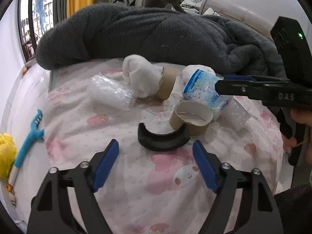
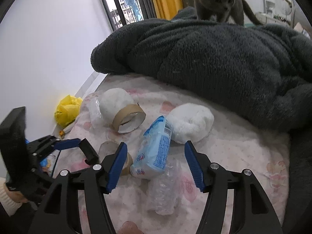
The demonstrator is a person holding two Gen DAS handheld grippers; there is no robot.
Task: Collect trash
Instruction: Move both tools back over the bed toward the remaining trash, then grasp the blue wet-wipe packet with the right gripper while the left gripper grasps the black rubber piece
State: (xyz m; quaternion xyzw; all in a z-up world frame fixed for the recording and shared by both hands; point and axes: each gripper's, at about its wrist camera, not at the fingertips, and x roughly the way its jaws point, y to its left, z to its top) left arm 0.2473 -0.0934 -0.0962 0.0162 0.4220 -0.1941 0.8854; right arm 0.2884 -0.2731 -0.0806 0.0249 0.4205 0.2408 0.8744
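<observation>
**Trash spread on the bed, both grippers open above it**

On the floor at far left we see a yellow plastic bag and, on the bed's edge, a teal brush-like toy. Our left gripper hovers over the pink-patterned bed sheet with its blue fingers spread wide, holding nothing; a black curved piece lies just ahead of it. Further in lies a crumpled clear plastic wrapper, then a white tissue wad stuffed against a cardboard roll. A second cardboard roll lies touching the black piece. Just beside it a blue-and-white tissue packet leans over a clear crushed bottle, with a white tissue ball touching its far end. Our right gripper is wide open too, its fingers on either side of the packet without touching it. A dark grey blanket is heaped across the back of the bed, and a grey cat stands on it.
</observation>
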